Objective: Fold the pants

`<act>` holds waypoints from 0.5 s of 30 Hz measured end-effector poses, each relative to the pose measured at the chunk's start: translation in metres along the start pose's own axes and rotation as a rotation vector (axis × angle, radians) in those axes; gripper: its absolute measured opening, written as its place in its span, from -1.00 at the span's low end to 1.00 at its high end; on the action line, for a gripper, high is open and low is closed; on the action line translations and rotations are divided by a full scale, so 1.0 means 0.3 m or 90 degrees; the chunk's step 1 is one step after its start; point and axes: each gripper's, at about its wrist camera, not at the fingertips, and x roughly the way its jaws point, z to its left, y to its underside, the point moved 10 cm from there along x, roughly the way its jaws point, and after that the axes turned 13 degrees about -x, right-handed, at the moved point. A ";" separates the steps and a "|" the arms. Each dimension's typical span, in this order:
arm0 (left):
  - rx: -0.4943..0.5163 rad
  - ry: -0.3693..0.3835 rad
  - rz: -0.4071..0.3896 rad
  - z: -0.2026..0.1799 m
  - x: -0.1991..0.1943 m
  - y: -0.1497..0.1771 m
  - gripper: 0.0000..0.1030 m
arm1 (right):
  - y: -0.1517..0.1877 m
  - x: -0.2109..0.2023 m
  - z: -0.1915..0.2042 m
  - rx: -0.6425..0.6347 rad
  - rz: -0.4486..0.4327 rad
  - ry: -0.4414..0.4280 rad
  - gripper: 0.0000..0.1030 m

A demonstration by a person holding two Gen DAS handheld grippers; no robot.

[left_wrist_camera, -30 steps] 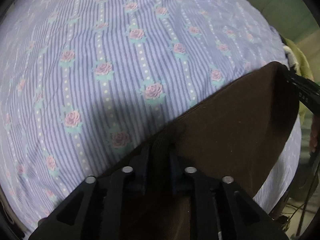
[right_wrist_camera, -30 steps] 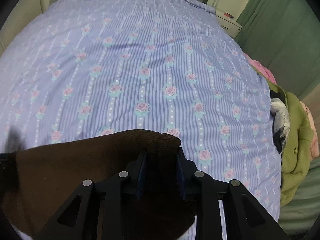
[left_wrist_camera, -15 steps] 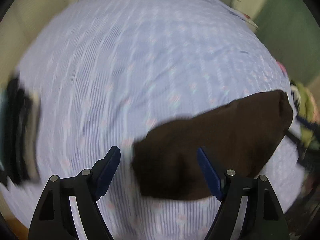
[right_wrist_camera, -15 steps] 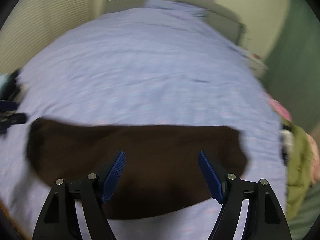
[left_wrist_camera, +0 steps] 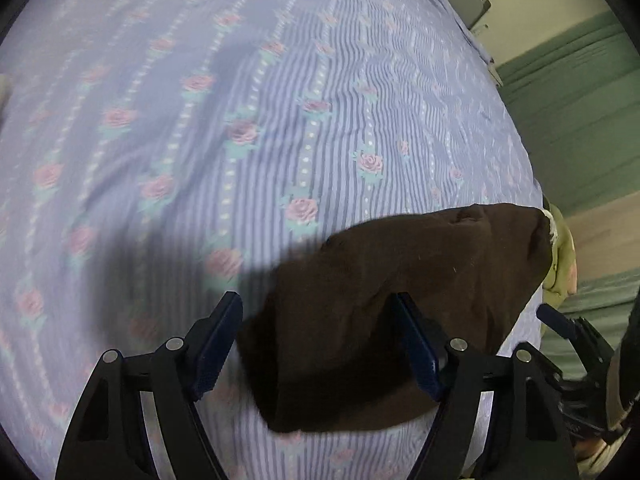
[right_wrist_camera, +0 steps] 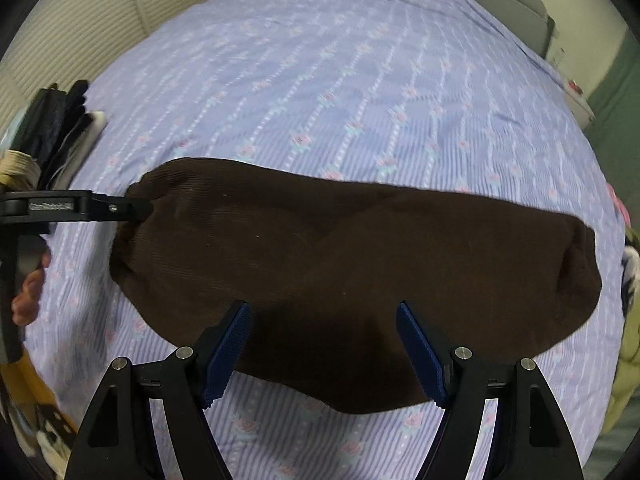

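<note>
— Location of pants (right_wrist_camera: pixel 352 276)?
— Flat on bed (right_wrist_camera: pixel 360 80), long axis crosswise before both tools, one end beside clothes pile (right_wrist_camera: pixel 628 312).
— Tool states?
— Left hand-held gripper (left_wrist_camera: pixel 320 344) spread wide, empty, over one end. Right hand-held gripper (right_wrist_camera: pixel 324 352) spread wide, empty, over near edge, closer to middle.
</note>
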 end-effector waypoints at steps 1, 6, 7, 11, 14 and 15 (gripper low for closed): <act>-0.004 0.005 0.013 -0.003 0.028 -0.004 0.47 | 0.000 0.003 -0.004 0.005 0.003 0.006 0.46; -0.030 0.014 0.001 -0.010 0.034 -0.005 -0.11 | 0.013 0.026 -0.018 0.032 0.022 0.011 0.46; -0.041 0.021 -0.007 -0.010 0.007 -0.001 -0.22 | 0.012 0.028 -0.016 0.036 0.025 0.010 0.46; -0.052 0.037 -0.032 -0.025 -0.111 0.047 -0.36 | 0.016 0.023 -0.014 0.050 0.024 0.004 0.46; -0.061 0.028 -0.030 -0.023 -0.149 0.099 -0.38 | 0.015 0.020 -0.011 0.062 0.017 -0.010 0.46; -0.066 0.017 -0.025 -0.007 -0.151 0.118 -0.38 | 0.016 0.022 -0.009 0.065 0.015 -0.016 0.46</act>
